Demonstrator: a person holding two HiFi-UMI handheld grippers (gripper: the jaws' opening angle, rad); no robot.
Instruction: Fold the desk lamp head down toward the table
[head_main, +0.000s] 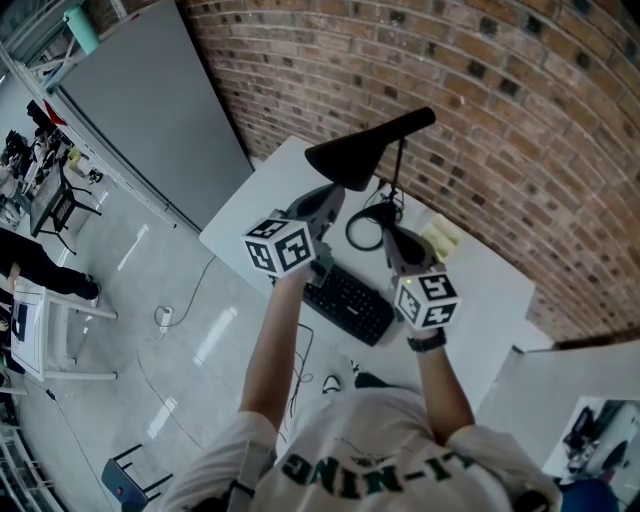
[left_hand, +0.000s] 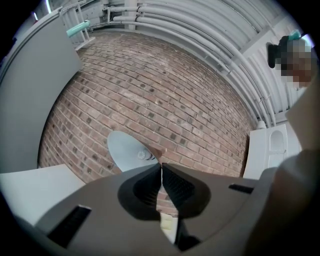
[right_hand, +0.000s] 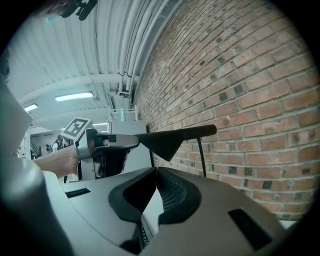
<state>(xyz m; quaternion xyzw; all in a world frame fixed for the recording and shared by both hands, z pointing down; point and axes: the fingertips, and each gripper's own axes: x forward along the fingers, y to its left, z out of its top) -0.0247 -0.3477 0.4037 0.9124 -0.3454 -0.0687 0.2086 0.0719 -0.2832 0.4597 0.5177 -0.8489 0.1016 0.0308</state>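
Count taken at the white table: on it stand one desk lamp, one black keyboard, one coiled black cable and one yellow pad. Above the table are two grippers, the left gripper and the right gripper, carrying two marker cubes, one apiece. Around the table are one brick wall behind it, one grey panel off its far left corner, one white cord on the floor at its left side, and one person at its near edge.
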